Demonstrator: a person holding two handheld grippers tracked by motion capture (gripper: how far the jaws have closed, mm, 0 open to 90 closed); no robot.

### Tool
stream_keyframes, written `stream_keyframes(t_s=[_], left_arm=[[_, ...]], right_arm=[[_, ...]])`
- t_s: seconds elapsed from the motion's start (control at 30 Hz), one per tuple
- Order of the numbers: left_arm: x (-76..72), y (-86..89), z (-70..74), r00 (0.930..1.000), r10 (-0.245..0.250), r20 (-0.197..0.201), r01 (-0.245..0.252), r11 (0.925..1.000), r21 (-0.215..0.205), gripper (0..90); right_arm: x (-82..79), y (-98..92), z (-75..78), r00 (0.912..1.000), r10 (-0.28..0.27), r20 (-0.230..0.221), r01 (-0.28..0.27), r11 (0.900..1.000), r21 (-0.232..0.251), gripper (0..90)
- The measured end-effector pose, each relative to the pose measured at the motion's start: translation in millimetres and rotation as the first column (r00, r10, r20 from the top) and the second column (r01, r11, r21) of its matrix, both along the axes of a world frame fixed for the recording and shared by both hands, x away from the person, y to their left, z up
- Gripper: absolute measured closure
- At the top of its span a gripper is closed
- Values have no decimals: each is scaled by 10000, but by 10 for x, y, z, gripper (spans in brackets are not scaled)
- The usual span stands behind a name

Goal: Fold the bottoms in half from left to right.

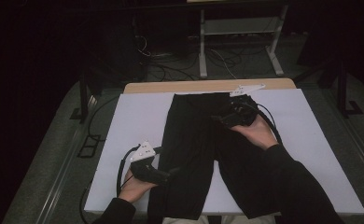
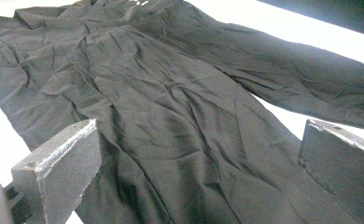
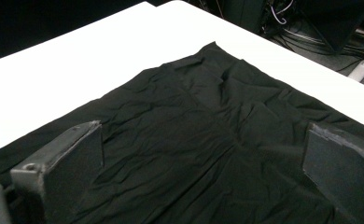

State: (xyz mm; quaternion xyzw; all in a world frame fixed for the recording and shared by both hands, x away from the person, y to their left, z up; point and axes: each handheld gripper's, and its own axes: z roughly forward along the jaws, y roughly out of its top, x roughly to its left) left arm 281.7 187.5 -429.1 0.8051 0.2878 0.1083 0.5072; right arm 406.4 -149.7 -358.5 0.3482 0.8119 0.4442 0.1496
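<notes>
Nearest us, black trousers (image 1: 203,154) lie flat on the white desk (image 1: 133,116), legs toward the near edge. Our left gripper (image 1: 173,171) hovers over the left leg, jaws wide, holding nothing. Our right gripper (image 1: 220,119) hovers near the waistband, jaws likewise wide and empty.

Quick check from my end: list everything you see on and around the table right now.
Trousers: one pair, black, spread flat along the table's middle, legs toward the person.
Table: one, white top with wooden far edge.
Frame: one, pale metal legs, on the floor beyond the table.
Cables: several, dark, on the floor behind.
Left tongs: one, black, open, at the left trouser leg.
Right tongs: one, black, open, over the waist area.
Sleeves: two, black.
</notes>
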Motion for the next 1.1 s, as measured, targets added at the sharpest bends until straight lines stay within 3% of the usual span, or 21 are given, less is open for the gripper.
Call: stream_keyframes(t_s=[0.17,0.4,0.63,1.1], left_arm=[[-3,-2,1,10000,-19,-8,19,10000,-10,0],[-6,-1,3,10000,-16,-2,16,10000,-19,0],[-10,-4,3,10000,-43,0,43,10000,-33,0],[-14,4,6,10000,-52,-11,52,9999,-158,0]], right_arm=[[96,54,3,10000,41,-37,-42,10000,-88,0],[260,101,-28,9999,-88,-130,91,9997,210,0],[421,174,-37,9996,-219,-152,220,9997,52,0],[660,442,-47,9995,-311,-22,311,9994,181,0]])
